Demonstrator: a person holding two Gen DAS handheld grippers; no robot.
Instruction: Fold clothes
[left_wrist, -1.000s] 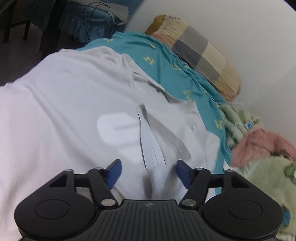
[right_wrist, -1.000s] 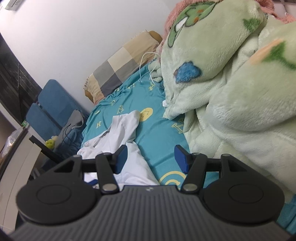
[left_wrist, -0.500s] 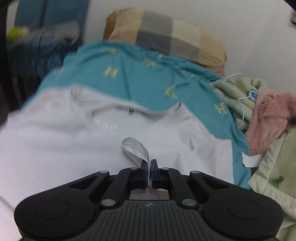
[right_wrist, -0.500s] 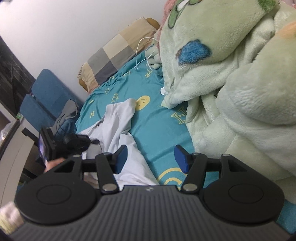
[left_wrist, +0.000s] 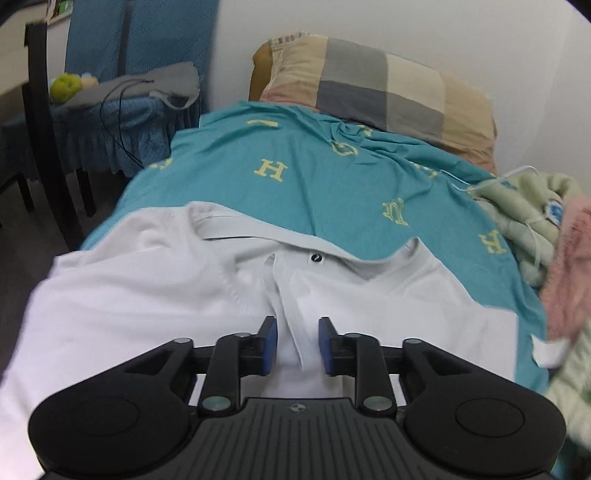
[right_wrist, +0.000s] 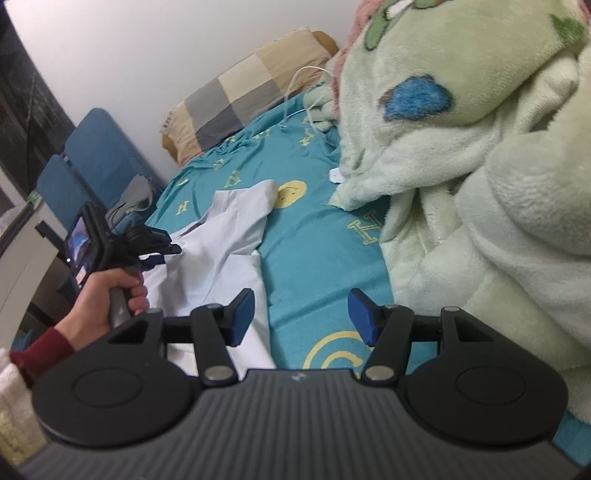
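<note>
White shirt (left_wrist: 155, 295) placket between opening left tongs (left_wrist: 297, 345) — seemingly untouched; right tongs (right_wrist: 301, 317) spread

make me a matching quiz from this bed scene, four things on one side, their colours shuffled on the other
Things:
1. shirt
2. bedsheet
3. pillow
4. fleece blanket

Colours:
A. teal with yellow letters
B. pale green with cartoon patches
C. white
D. checked beige and grey

Pairs: 1-C, 2-A, 3-D, 4-B
</note>
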